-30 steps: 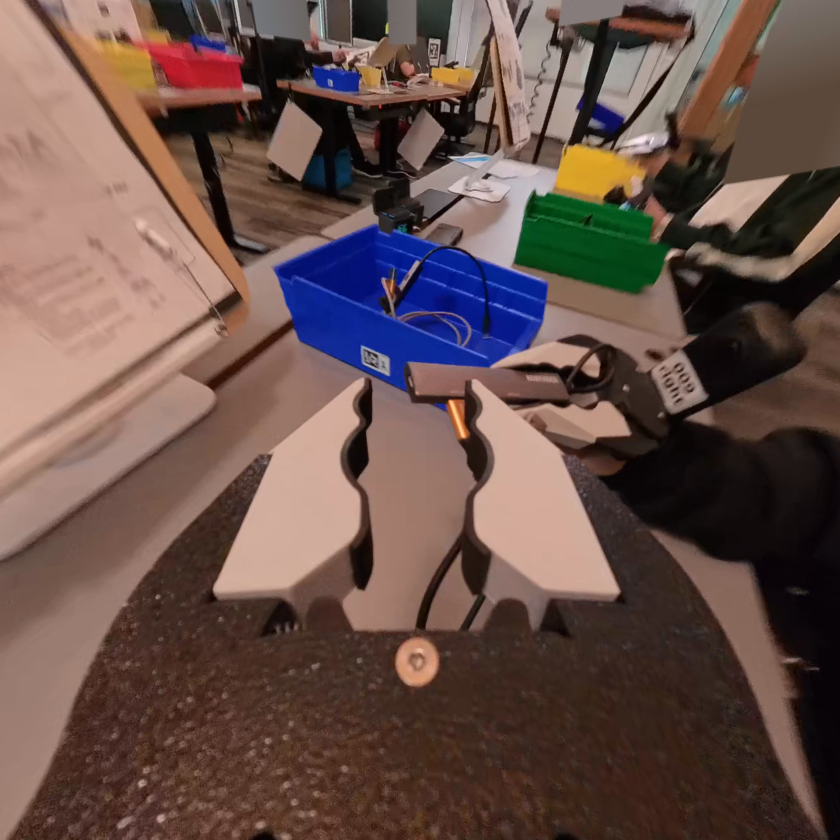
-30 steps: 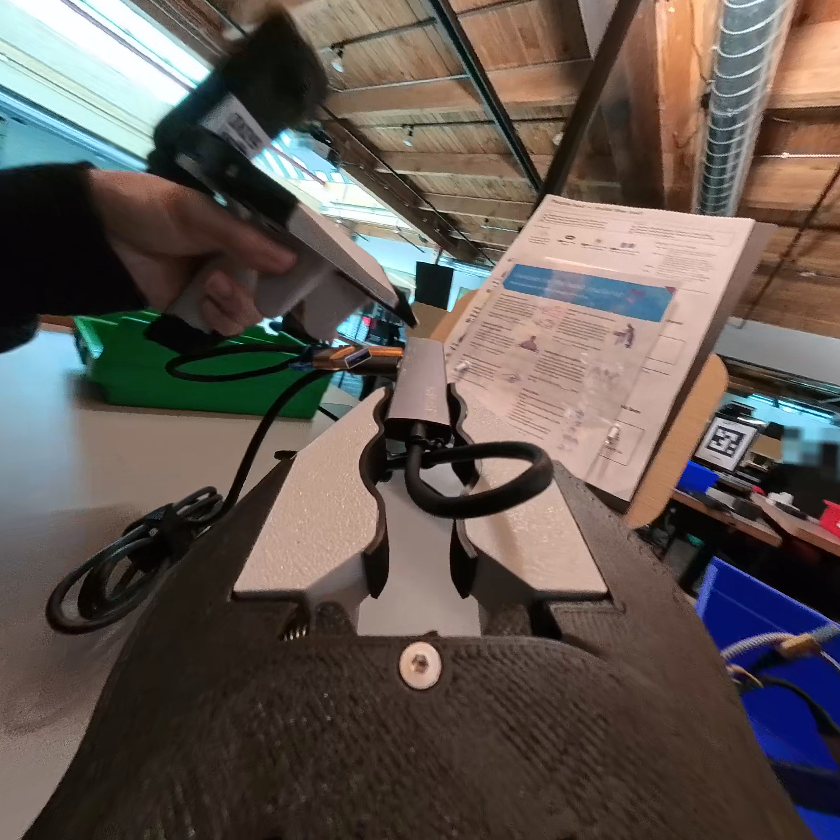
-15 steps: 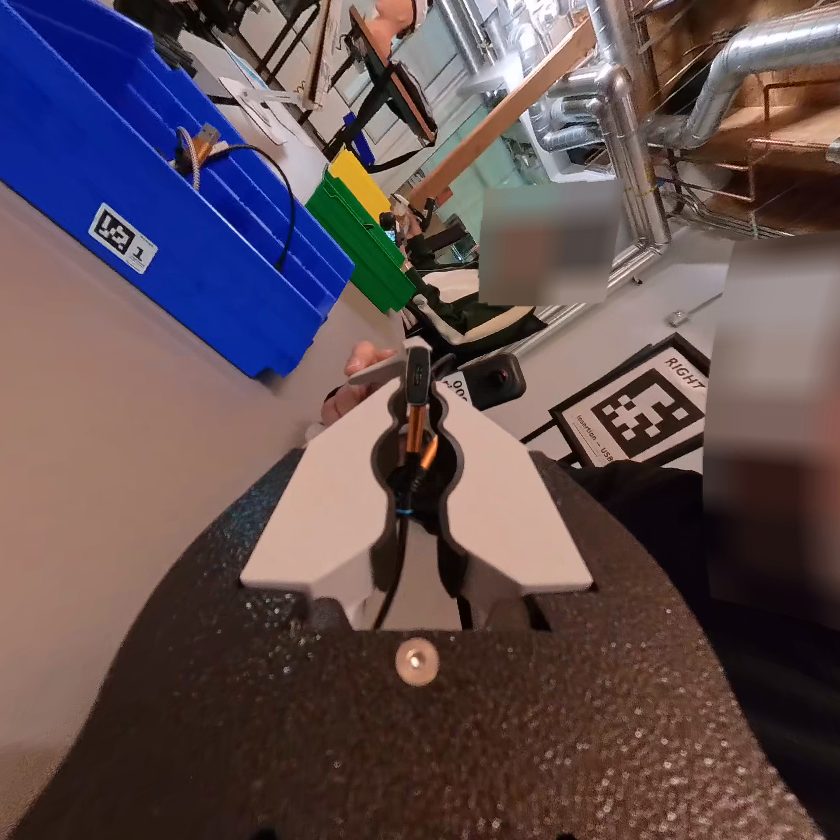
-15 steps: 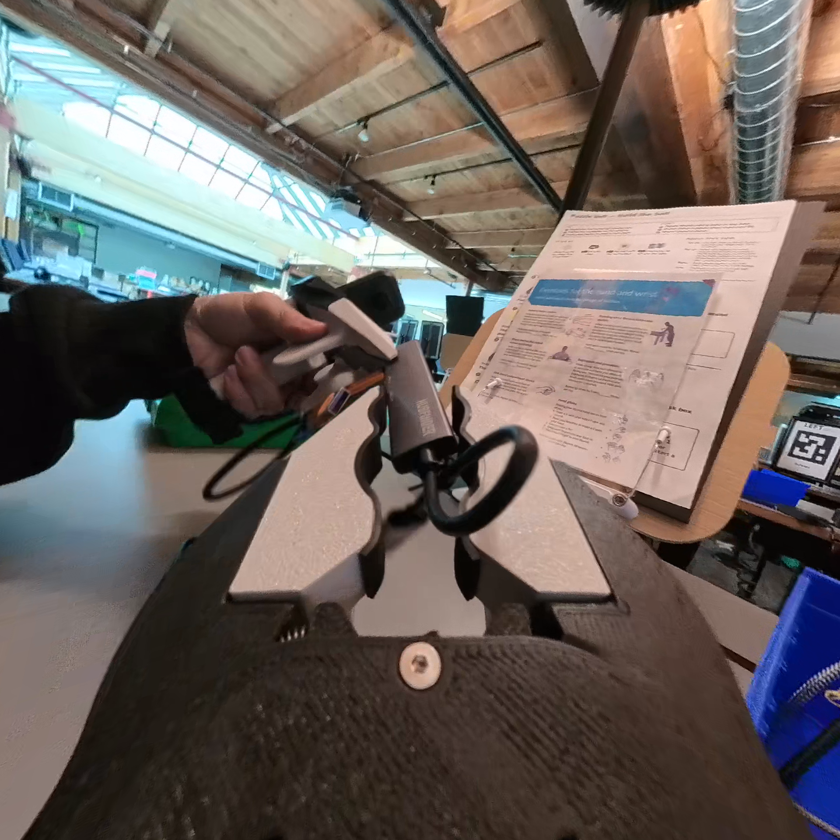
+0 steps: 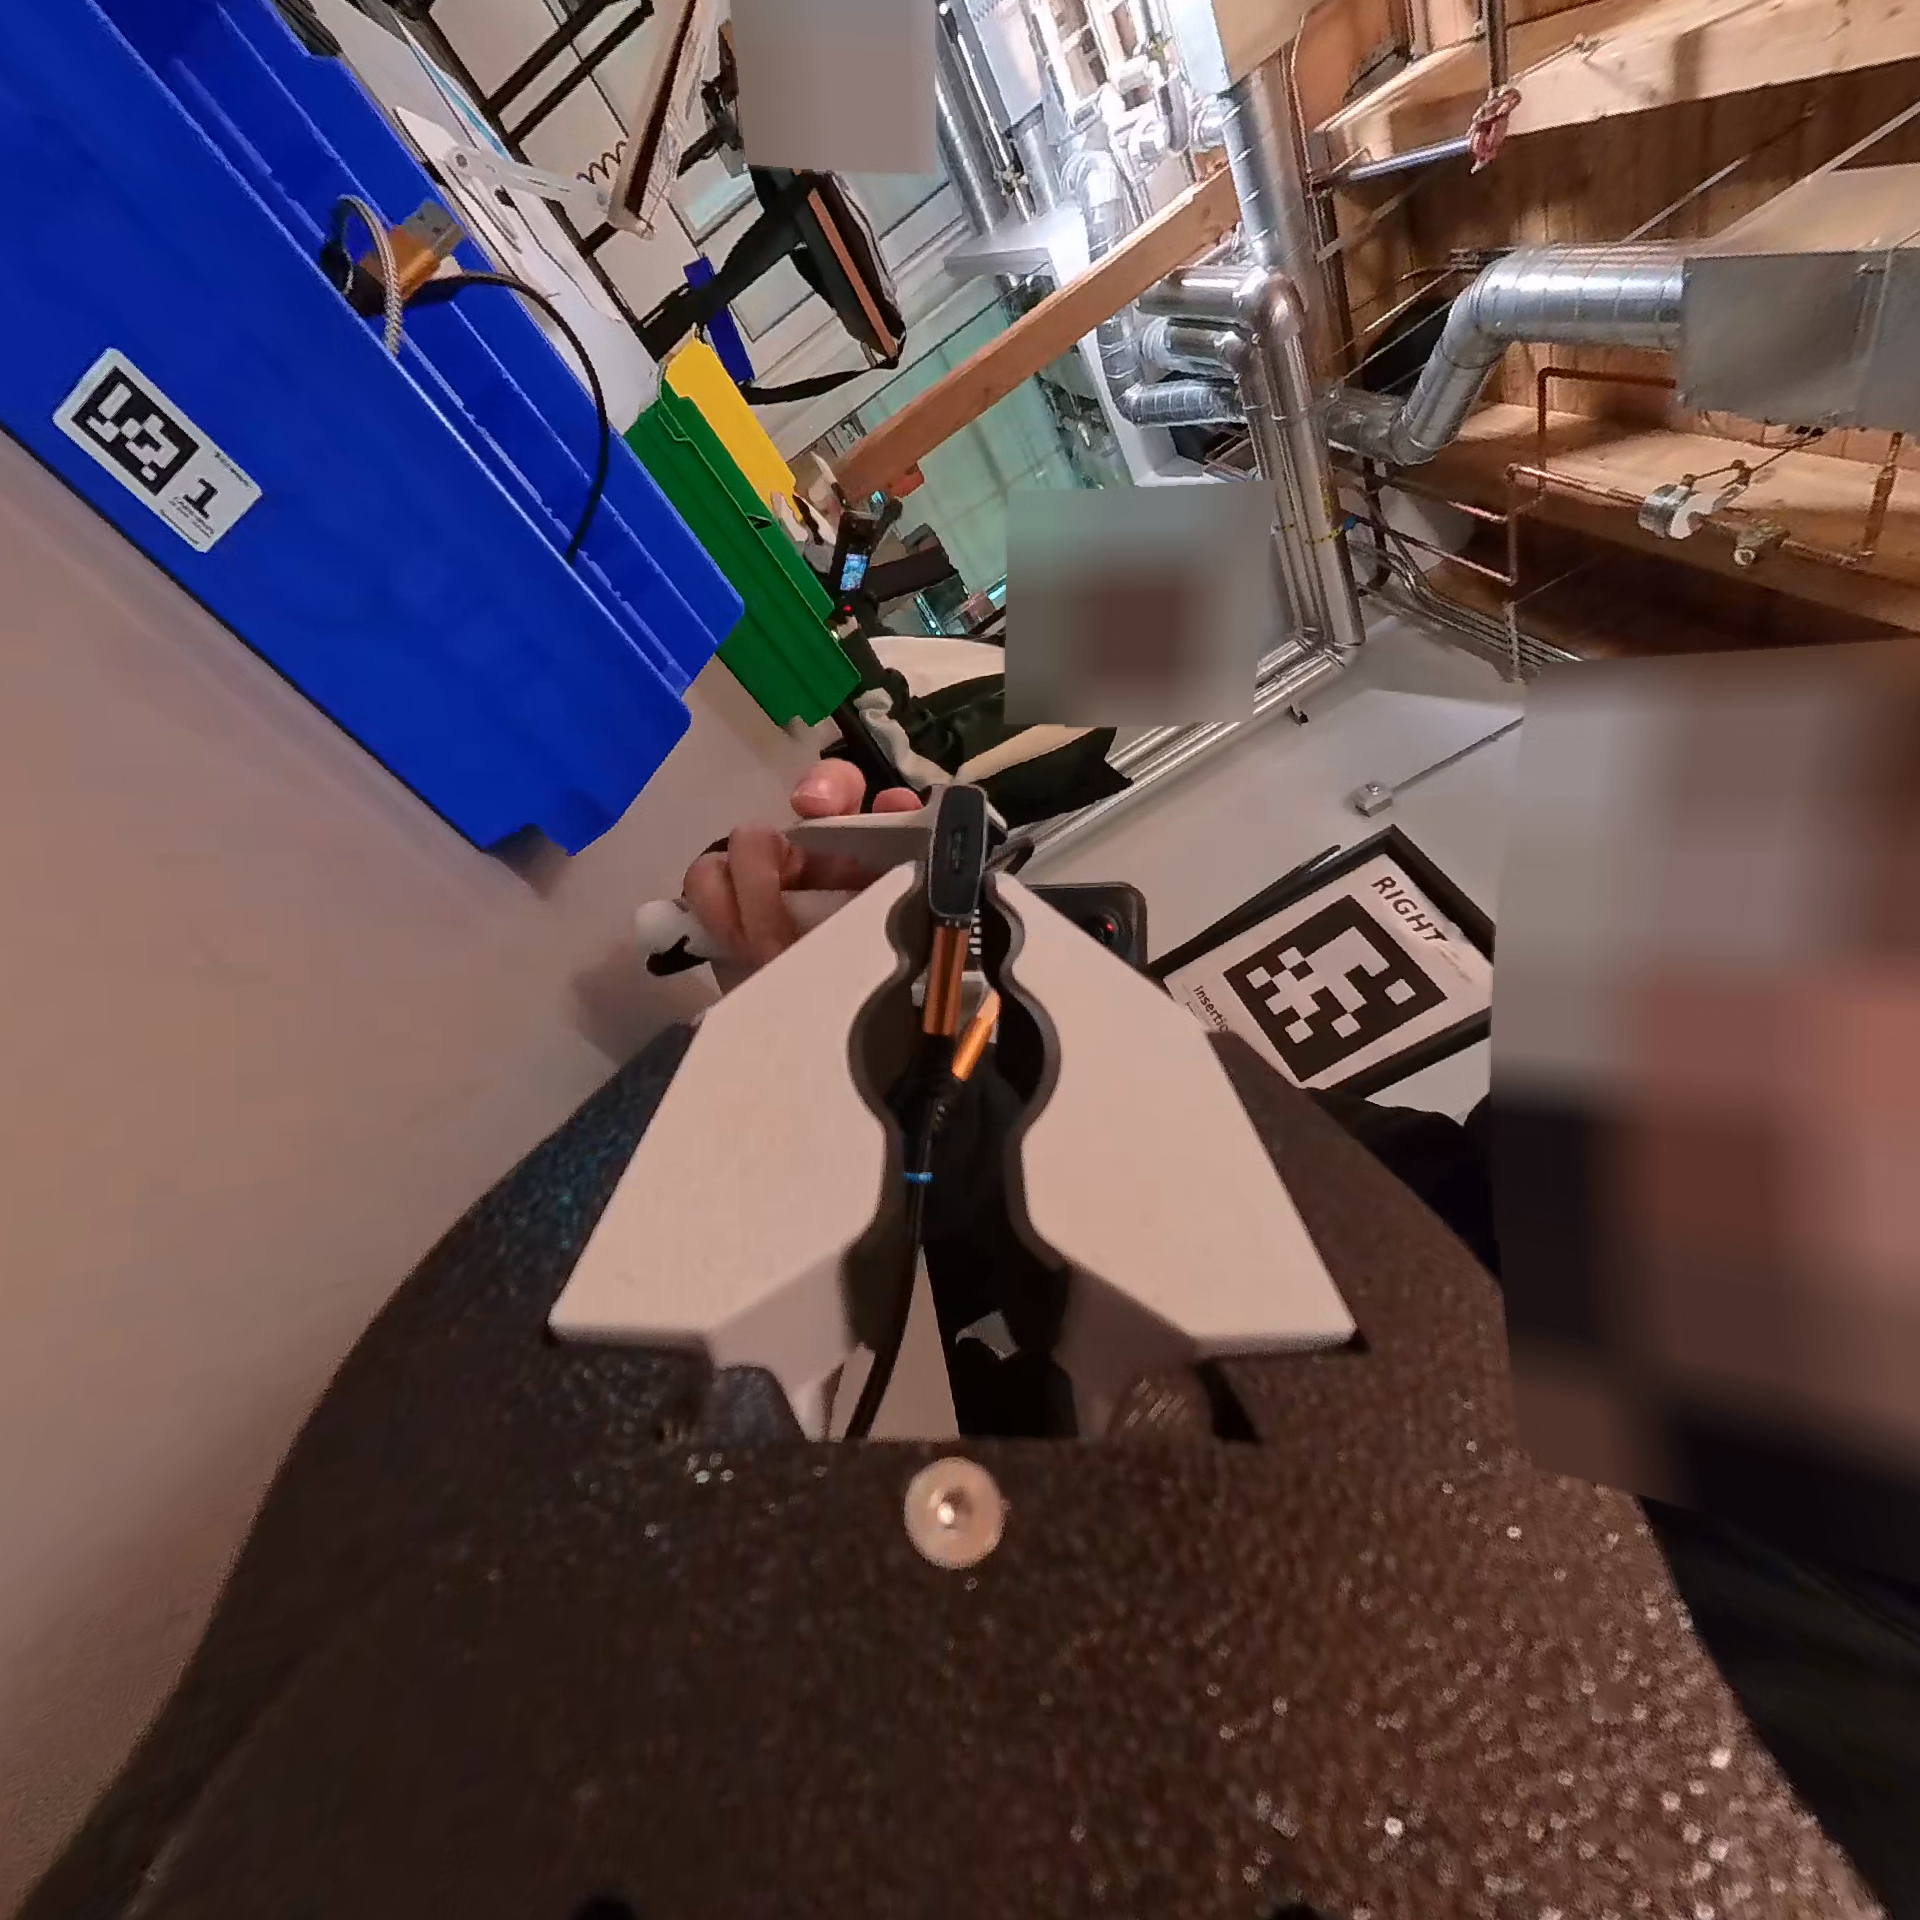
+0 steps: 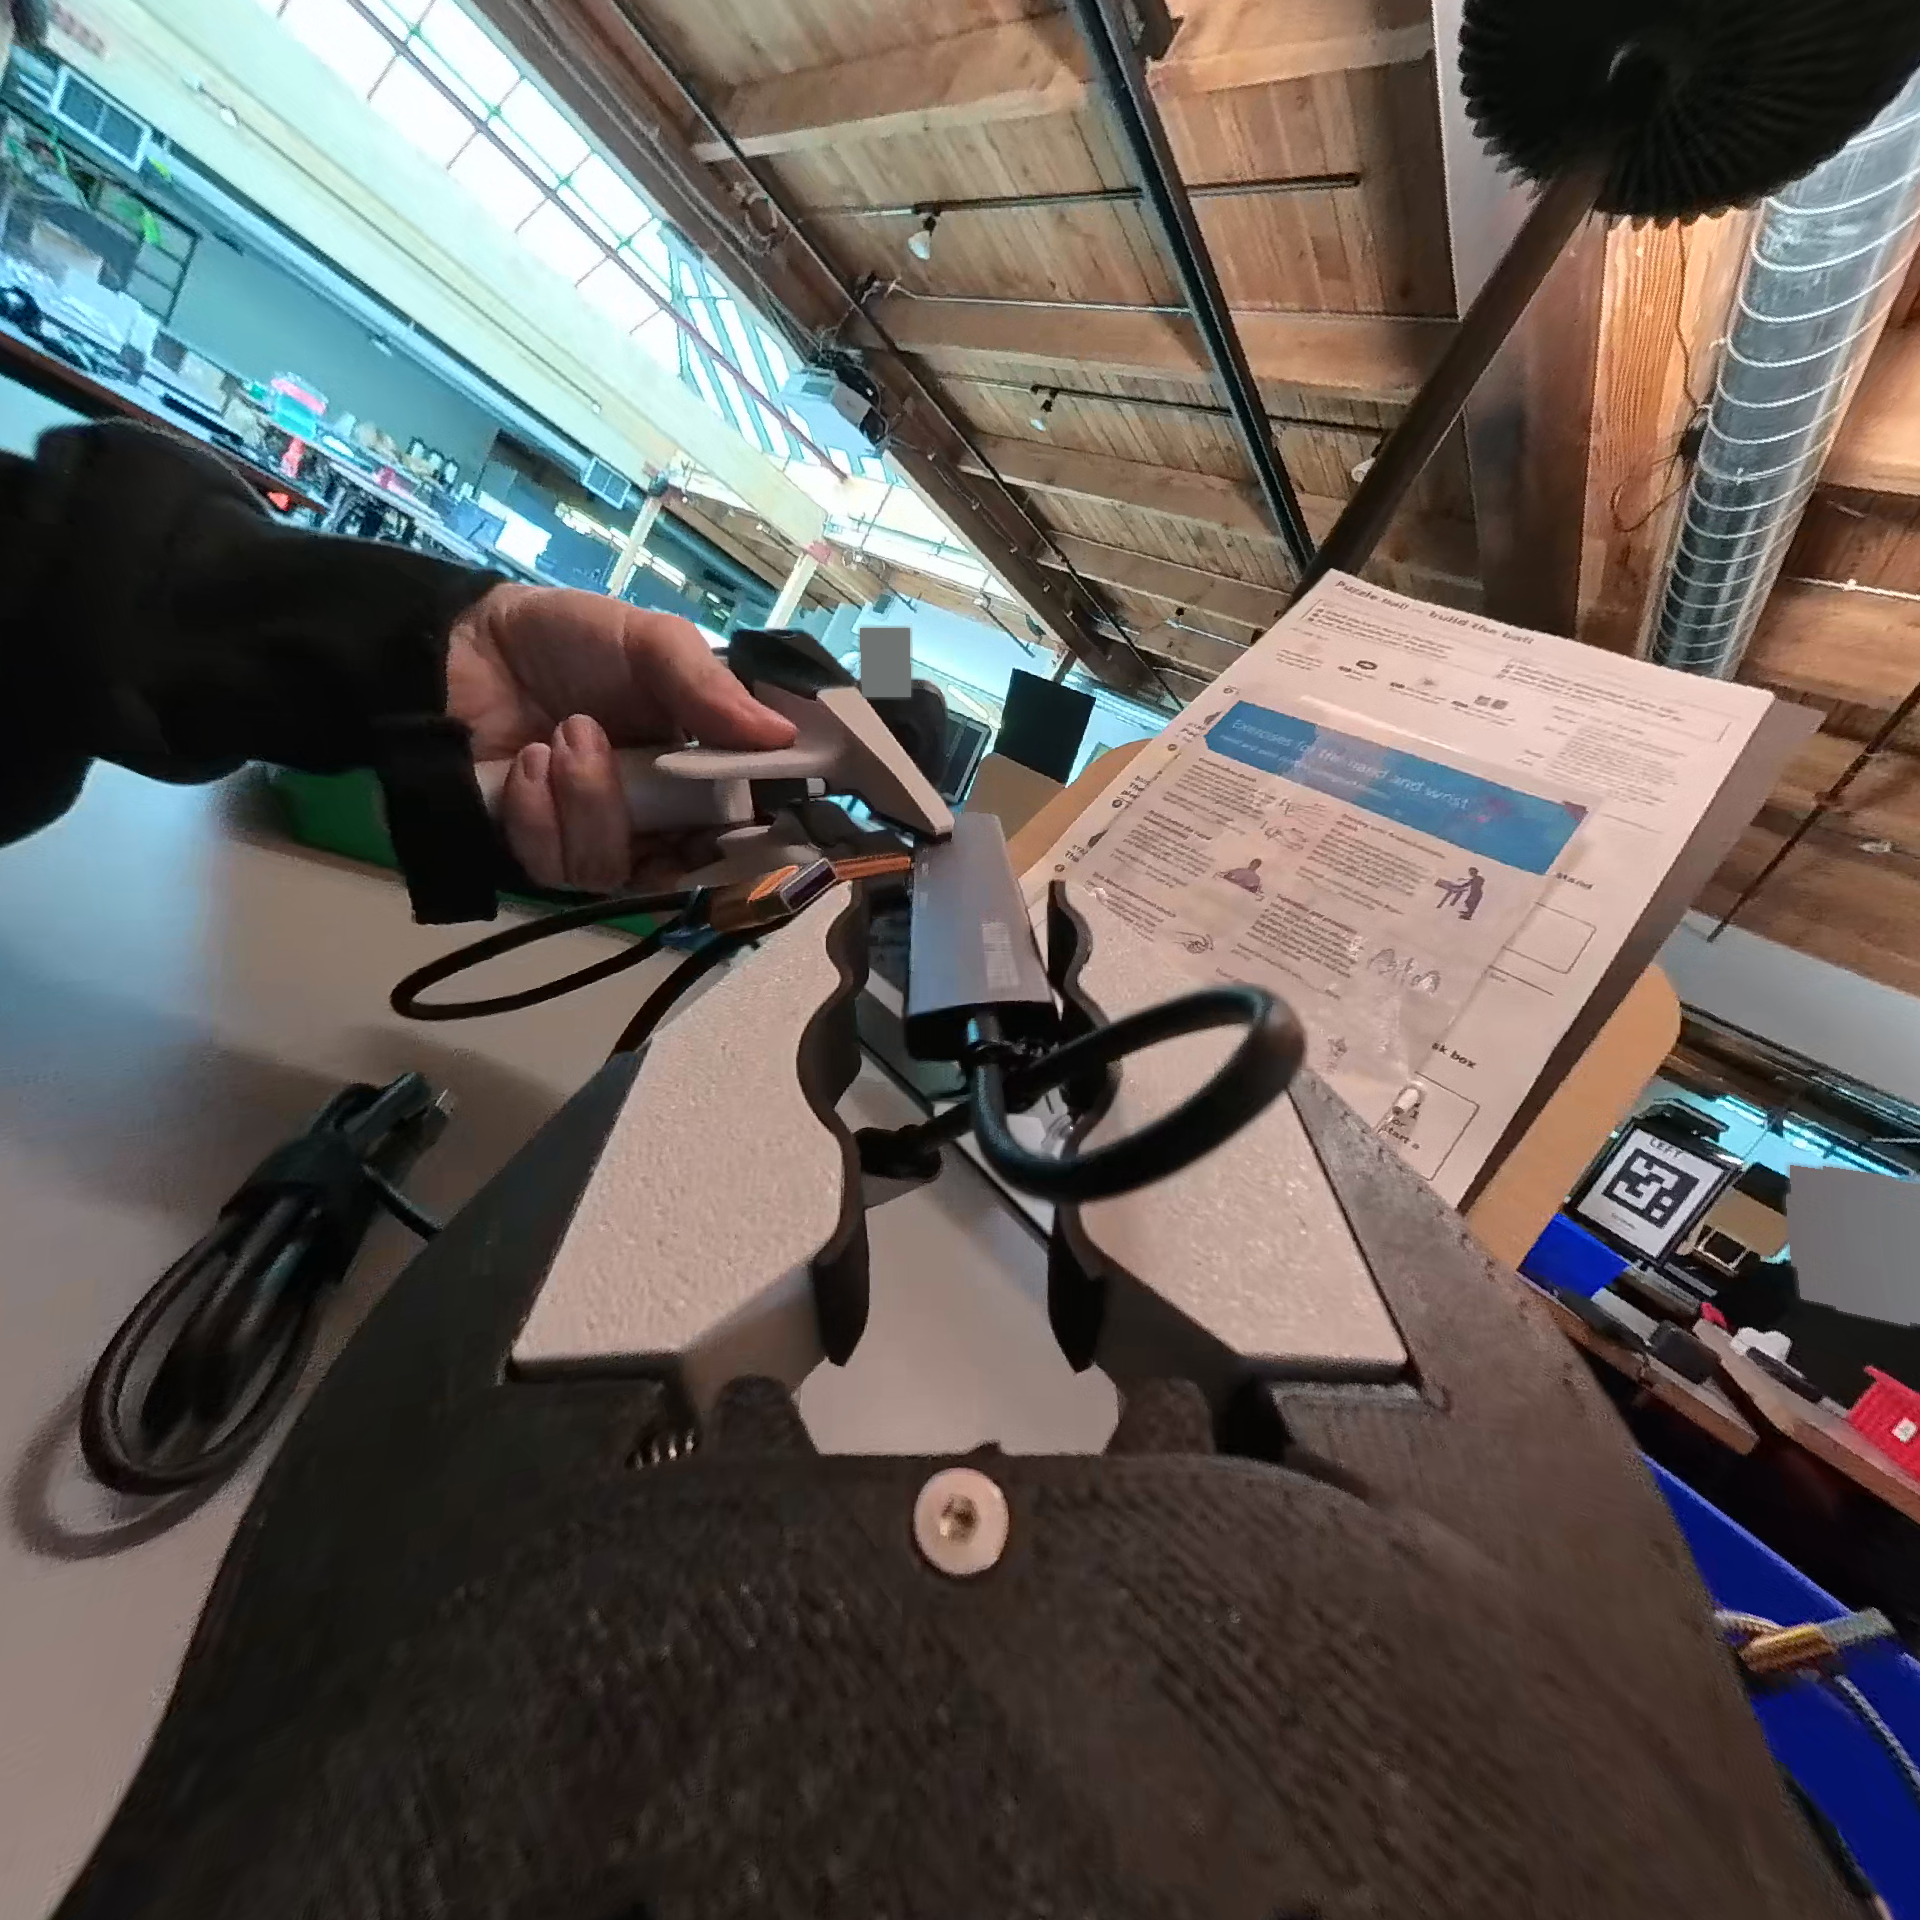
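Above the table (image 6: 156,966), left tool (image 5: 951,914) clamps an orange plug (image 5: 943,982); right tool (image 6: 951,914) clamps a grey hub (image 6: 971,940)

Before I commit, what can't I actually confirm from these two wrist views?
- Whether the orange plug is seated in the grey hub: in the left wrist view the left gripper closes around the joint; in the right wrist view its finger overlaps it.
- The coiled black cable connectors: right wrist view, blurred.
- The blue bin contents: left wrist view, hidden by its wall and cut by the edge.
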